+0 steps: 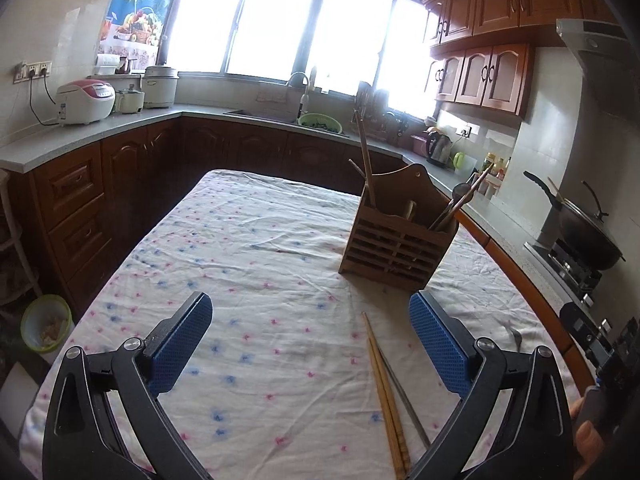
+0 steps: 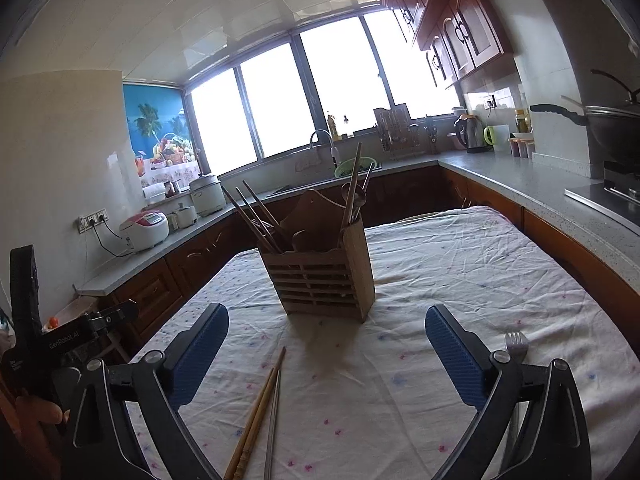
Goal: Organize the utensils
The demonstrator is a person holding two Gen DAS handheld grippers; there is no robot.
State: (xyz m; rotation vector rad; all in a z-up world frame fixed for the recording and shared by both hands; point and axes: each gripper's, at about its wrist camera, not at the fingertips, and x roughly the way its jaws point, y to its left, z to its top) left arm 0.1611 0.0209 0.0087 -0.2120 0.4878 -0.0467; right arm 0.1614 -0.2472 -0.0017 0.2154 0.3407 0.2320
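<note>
Chopsticks lay closest, a wooden pair with a thin metal stick touching alongside, flat on the cloth-covered bench. Seen from the left claw, which was spread wide and held nothing, they sat between its fingers but toward the right pad, their long axis running nearly straight ahead, tips pointing away toward the holder. From the right claw, likewise spread wide and empty, the same sticks lay nearer its left finger, slanting slightly rightward as they went forward. A fork lay just outside its right finger, partly hidden behind it. The holder stood upright beyond both claws, already carrying several utensils. Both claws looked about equally near the sticks; the fork belonged plainly to the right.
</note>
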